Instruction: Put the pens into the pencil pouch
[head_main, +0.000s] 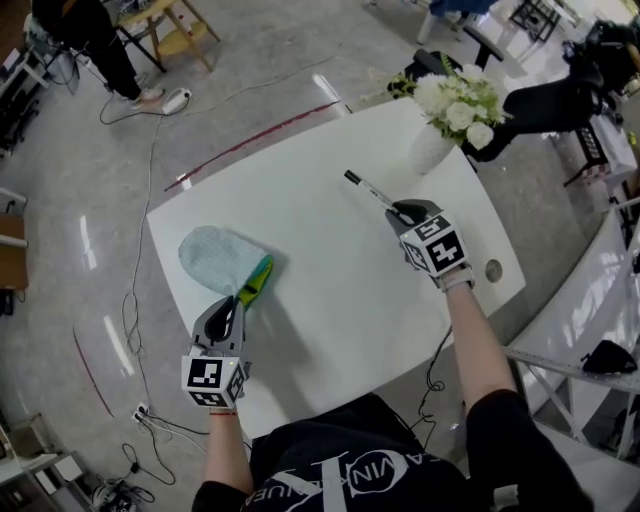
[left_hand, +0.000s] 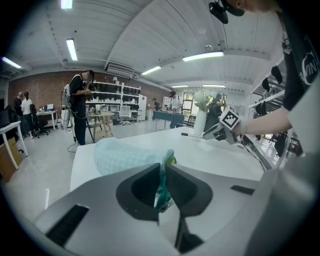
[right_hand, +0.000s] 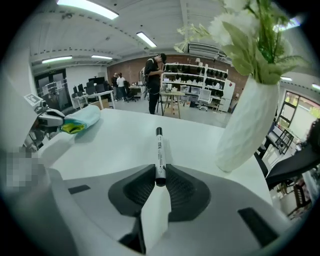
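The right gripper (head_main: 402, 212) had its jaws closed tight on one end of the black-capped pen (head_main: 366, 189), while the left gripper (head_main: 238, 302) pinched the pencil pouch's (head_main: 216, 257) open edge on the white table (head_main: 330, 300).

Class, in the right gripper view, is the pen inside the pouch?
No, the pen is clamped in the right gripper, away from the pouch.

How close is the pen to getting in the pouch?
Done: the left claw pinches the edge of the pouch. In hand: the right claw grips the pen, far across the table from the pouch. Left: carry it over and slip it in.
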